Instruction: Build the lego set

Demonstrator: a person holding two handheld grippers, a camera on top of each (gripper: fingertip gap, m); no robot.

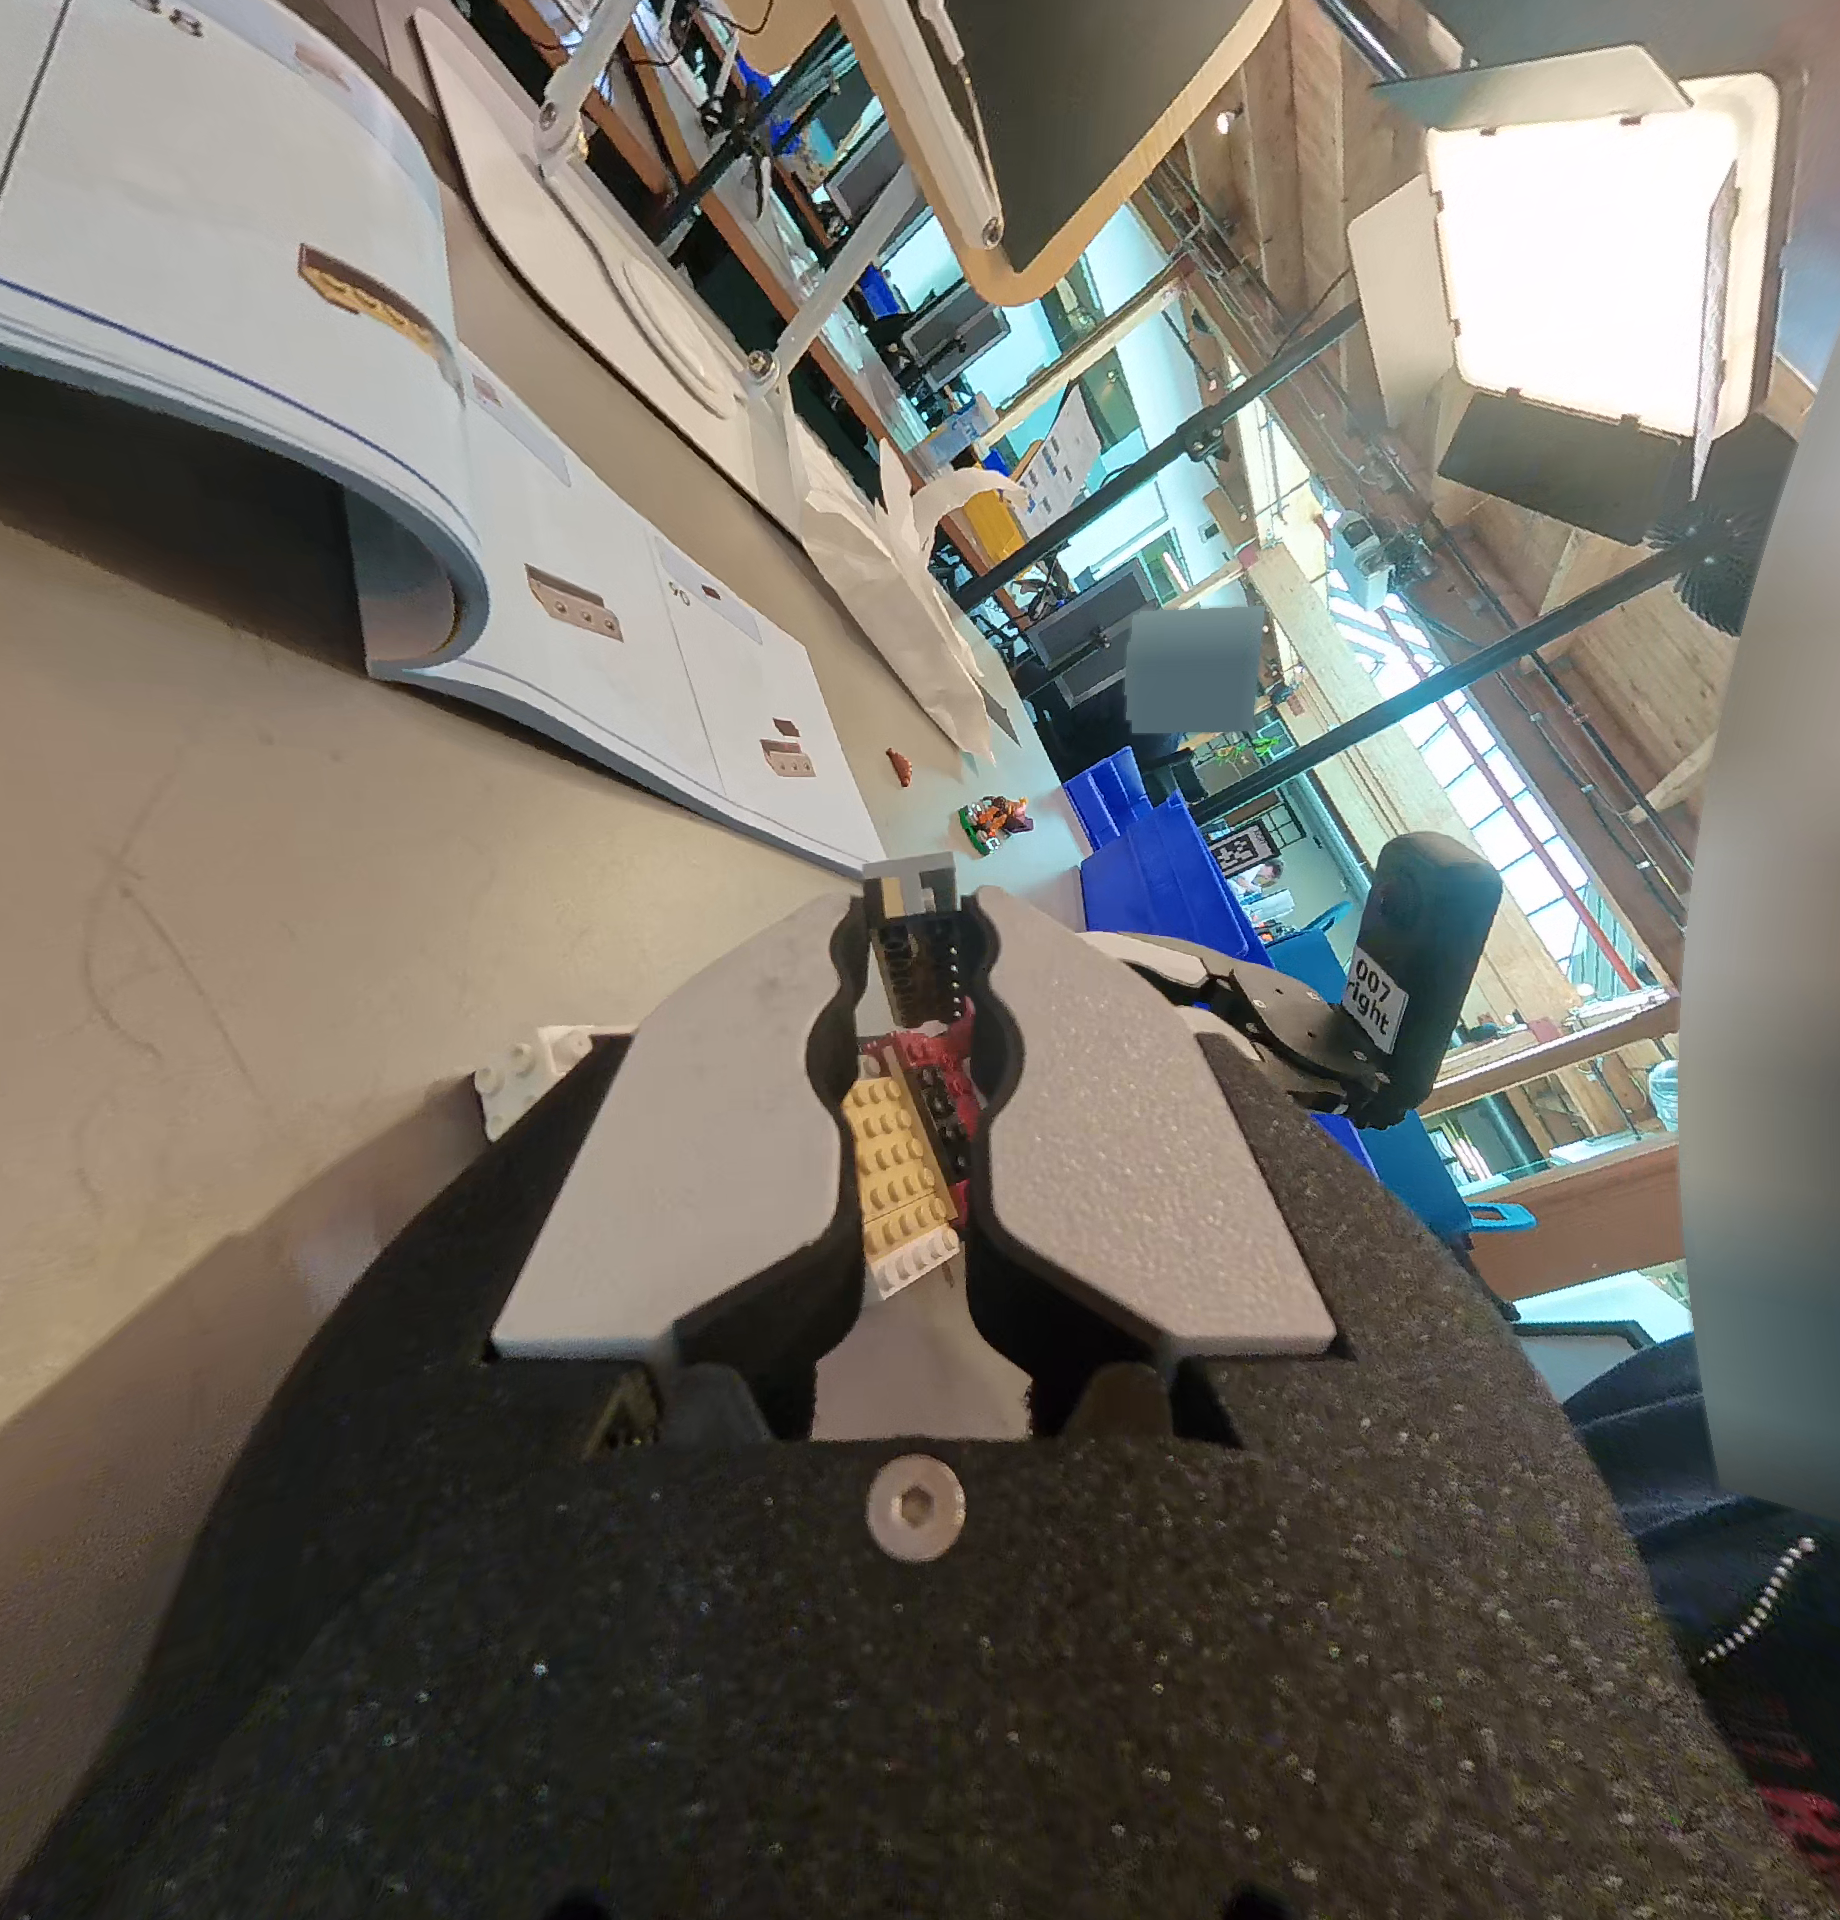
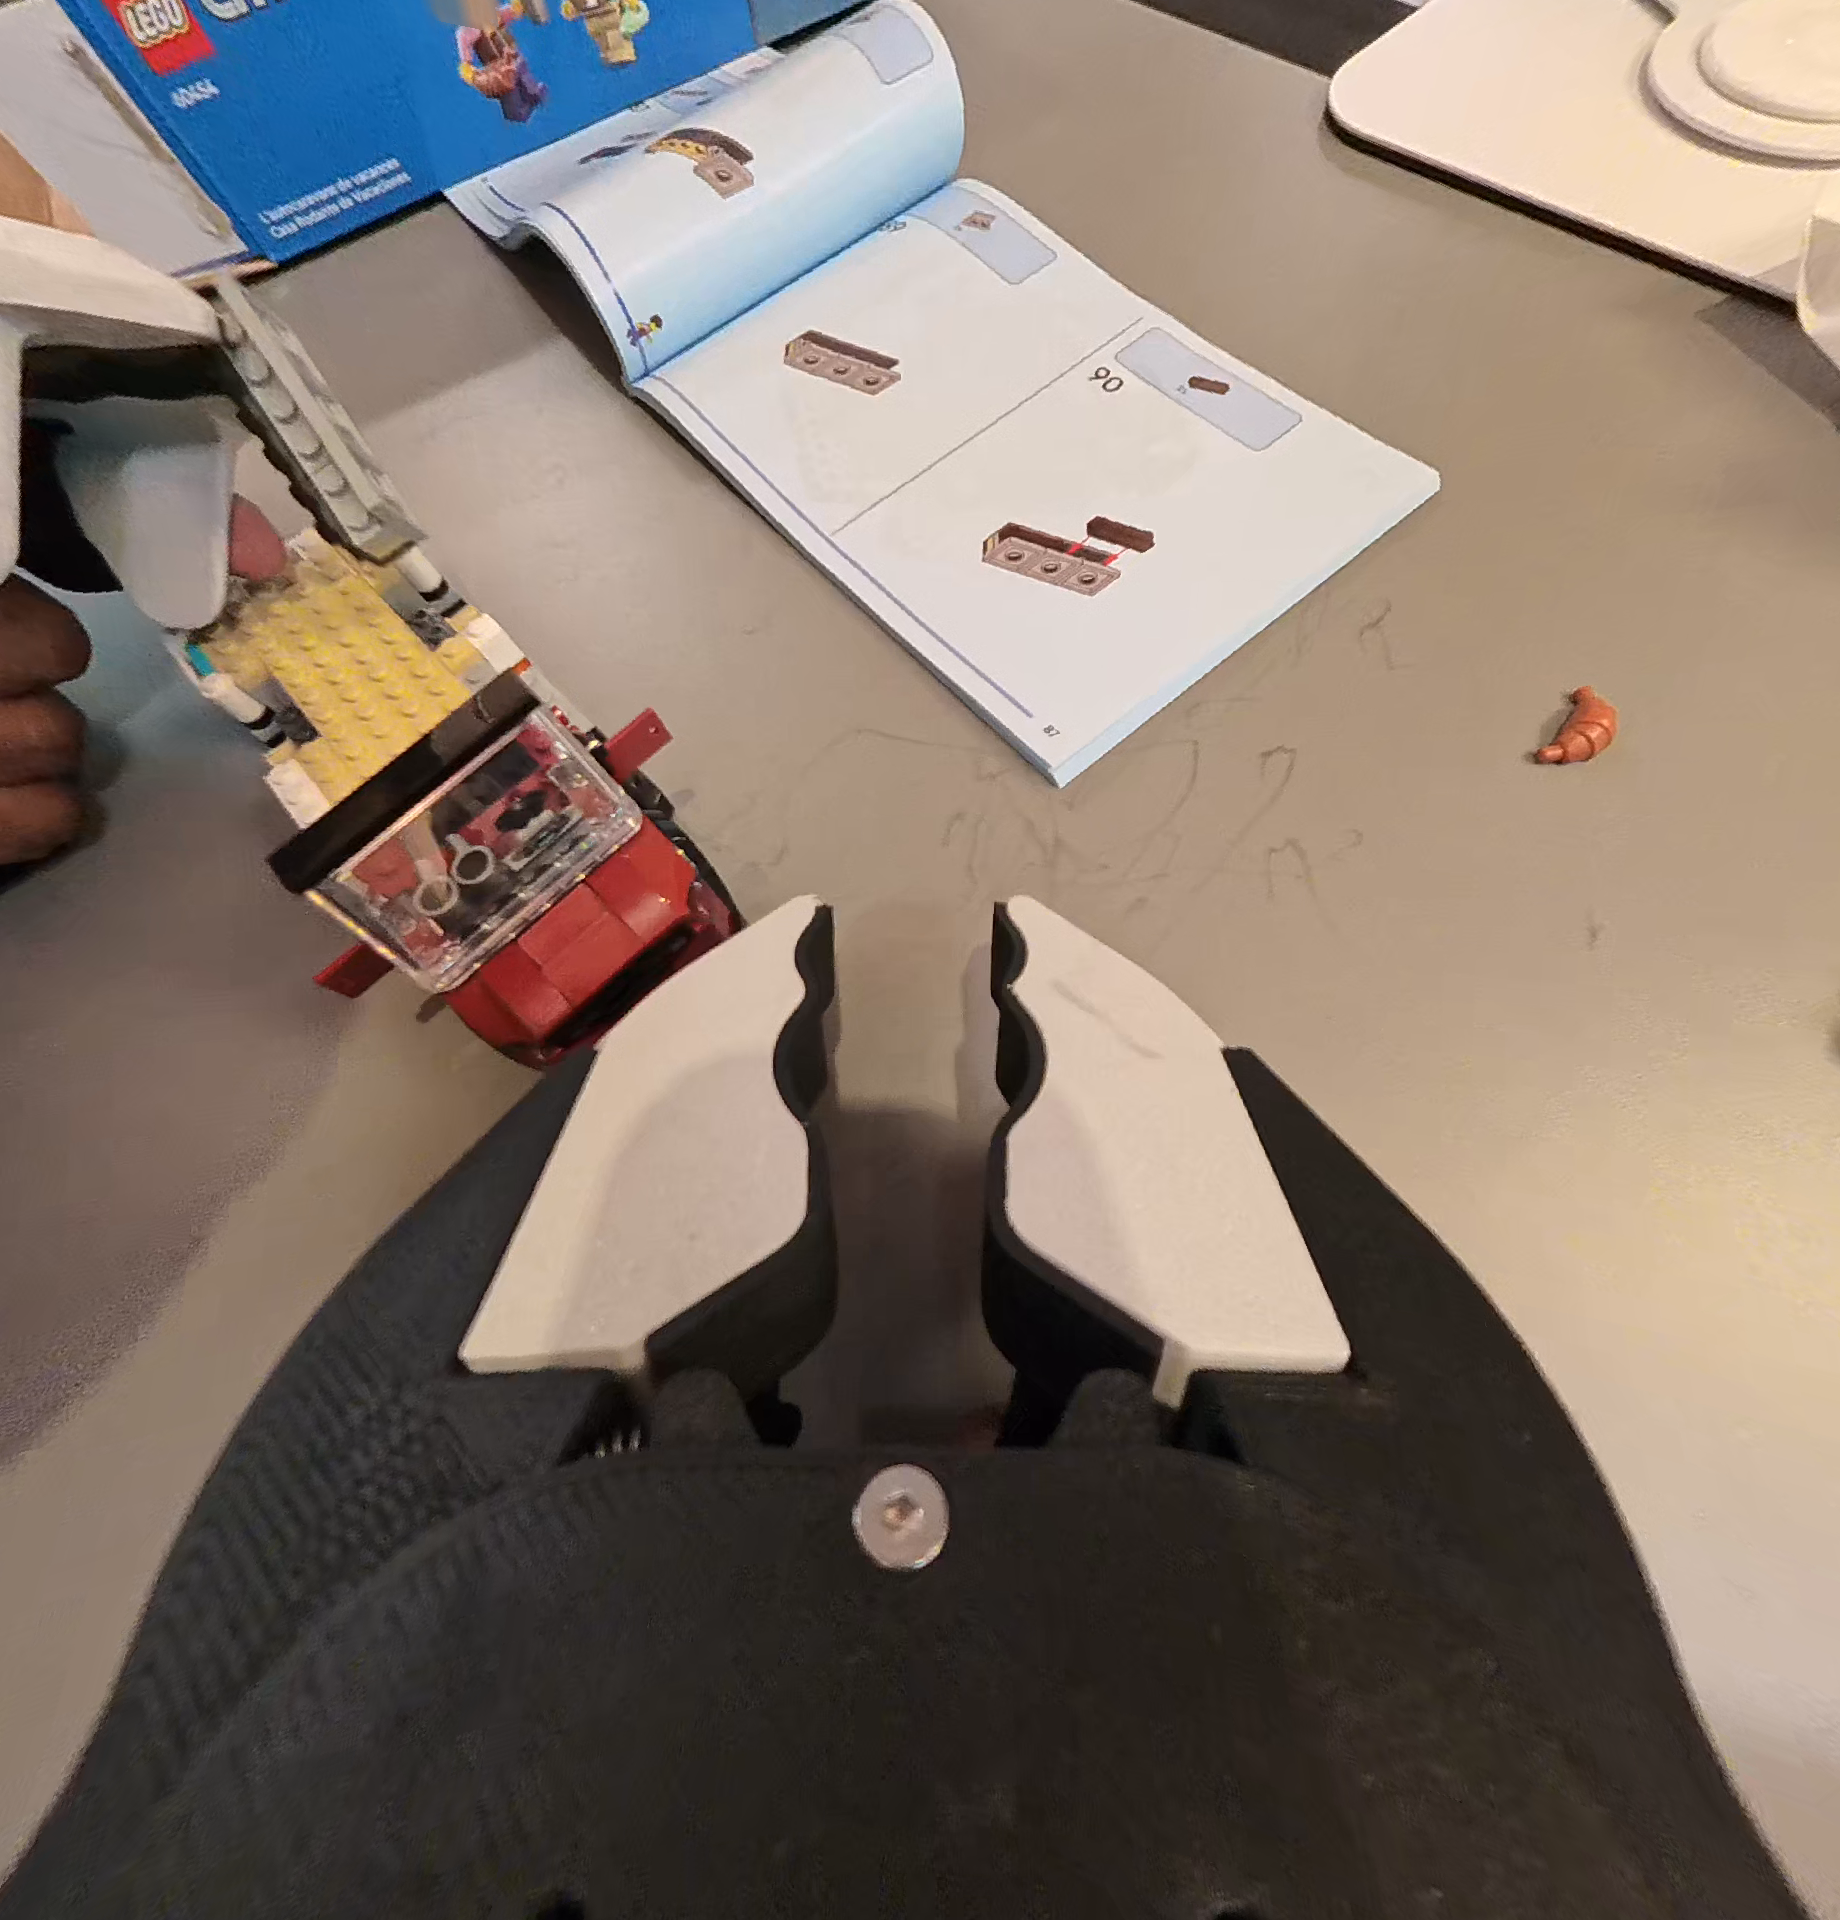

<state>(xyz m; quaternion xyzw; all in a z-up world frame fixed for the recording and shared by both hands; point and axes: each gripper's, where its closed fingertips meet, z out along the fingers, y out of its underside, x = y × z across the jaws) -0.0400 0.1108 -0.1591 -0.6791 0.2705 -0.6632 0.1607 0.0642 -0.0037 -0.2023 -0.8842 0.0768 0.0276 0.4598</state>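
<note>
Grey pads of our left gripper [image 1: 916,925] pinch the brick truck [image 2: 459,790] by its rear plate, at the table's [image 2: 1311,987] left; our right gripper [image 2: 911,935] hovers beside its red cab, jaws apart, empty.

The left wrist view sits low beside the tabletop [image 1: 220,935], rolled sideways, facing along it toward the room's windows. The right wrist view looks steeply down on the tabletop from close above. Both views share the open booklet [image 1: 625,665] [image 2: 999,436] and brick vehicle [image 1: 911,1143] [image 2: 459,790].
</note>
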